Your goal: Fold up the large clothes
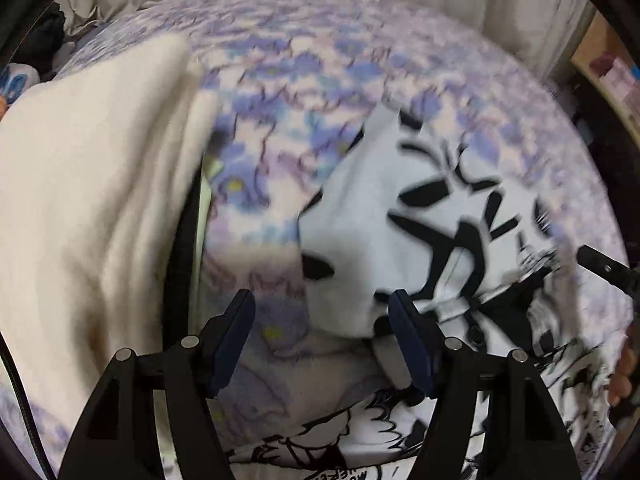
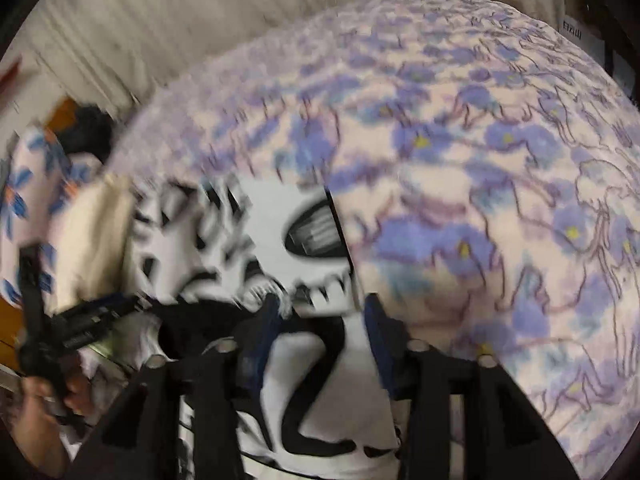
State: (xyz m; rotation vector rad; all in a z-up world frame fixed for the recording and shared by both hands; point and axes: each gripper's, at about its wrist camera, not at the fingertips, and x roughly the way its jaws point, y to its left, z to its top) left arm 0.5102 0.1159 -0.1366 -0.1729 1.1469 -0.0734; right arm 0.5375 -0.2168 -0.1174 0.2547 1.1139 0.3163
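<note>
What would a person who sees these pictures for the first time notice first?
The white shirt with bold black comic print stands out most, lying bunched on the purple flowered blanket in front of both grippers. Next comes the plain cream garment, piled at the left in the left wrist view.

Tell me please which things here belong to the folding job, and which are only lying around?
Part of the job:
- black-and-white printed garment
- left gripper, open
- right gripper, open, garment between its fingers

Lying about:
- cream cloth at the left
- floral blanket under everything
- blue-flowered fabric at the far left
</note>
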